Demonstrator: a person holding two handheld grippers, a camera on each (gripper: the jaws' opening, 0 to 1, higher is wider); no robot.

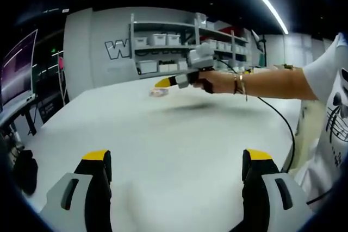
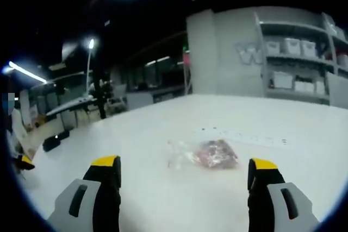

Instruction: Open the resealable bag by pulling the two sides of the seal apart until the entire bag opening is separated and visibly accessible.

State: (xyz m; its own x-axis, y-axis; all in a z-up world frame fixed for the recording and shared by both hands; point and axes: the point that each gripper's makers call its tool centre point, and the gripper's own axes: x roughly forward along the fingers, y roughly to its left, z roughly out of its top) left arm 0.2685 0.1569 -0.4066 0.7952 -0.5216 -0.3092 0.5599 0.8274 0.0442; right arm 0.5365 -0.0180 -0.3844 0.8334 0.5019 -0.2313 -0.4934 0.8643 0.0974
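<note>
A clear resealable bag (image 2: 204,155) with reddish contents lies flat on the white table (image 2: 163,199), just ahead of my right gripper (image 2: 185,169), whose jaws stand wide open with nothing between them. In the left gripper view the same bag (image 1: 157,93) is a small blurred shape far across the table. There the right gripper (image 1: 174,81), held by a person's hand (image 1: 217,82), hovers just above and beside the bag. My left gripper (image 1: 176,158) is open over bare table (image 1: 174,150), far from the bag.
A person's arm and white shirt (image 1: 331,107) fill the right side, with a black cable (image 1: 283,129) hanging over the table edge. Shelves with white bins (image 1: 163,47) stand against the grey wall behind. A faint printed strip (image 2: 244,136) lies beyond the bag.
</note>
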